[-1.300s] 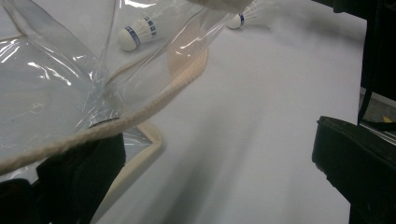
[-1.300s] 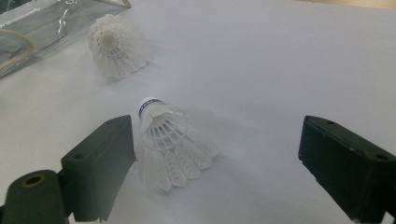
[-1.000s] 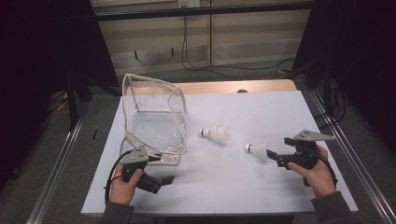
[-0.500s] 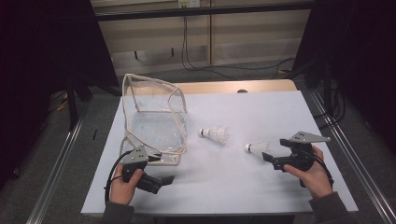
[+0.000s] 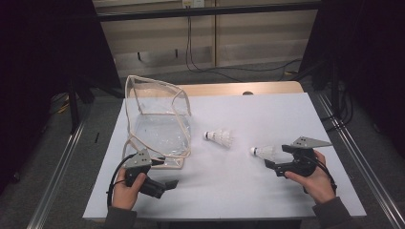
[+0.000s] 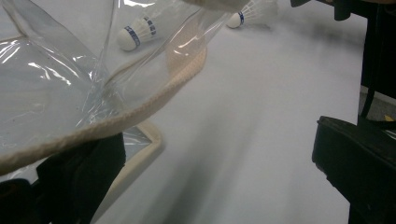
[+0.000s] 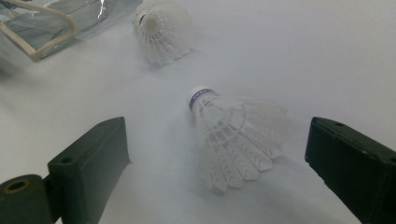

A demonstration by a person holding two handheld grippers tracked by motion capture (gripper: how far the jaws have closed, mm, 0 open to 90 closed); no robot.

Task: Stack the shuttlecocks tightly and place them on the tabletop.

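Note:
A white shuttlecock (image 7: 236, 135) lies on its side on the white table, inside the wide gap of my open right gripper (image 7: 215, 154), cork end pointing away, touching neither jaw. From above, that shuttlecock (image 5: 262, 151) sits just ahead of the right gripper (image 5: 274, 156). A second shuttlecock (image 5: 219, 137) lies farther left, toward a clear plastic bag (image 5: 157, 119) with cream trim. My left gripper (image 5: 167, 174) is open at the bag's near corner. In the left gripper view the trimmed bag edge (image 6: 140, 107) crosses above the left-hand jaw, with nothing between the jaws.
The white table top (image 5: 267, 109) has bare room behind and right of the shuttlecocks. A wooden strip (image 5: 239, 88) runs along its far edge. Metal rails (image 5: 363, 162) flank the table. Cables (image 5: 205, 67) lie on the floor beyond.
My right gripper has crept left toward the nearer shuttlecock, which now lies between its jaws. The left gripper, the bag and the other shuttlecock have hardly moved.

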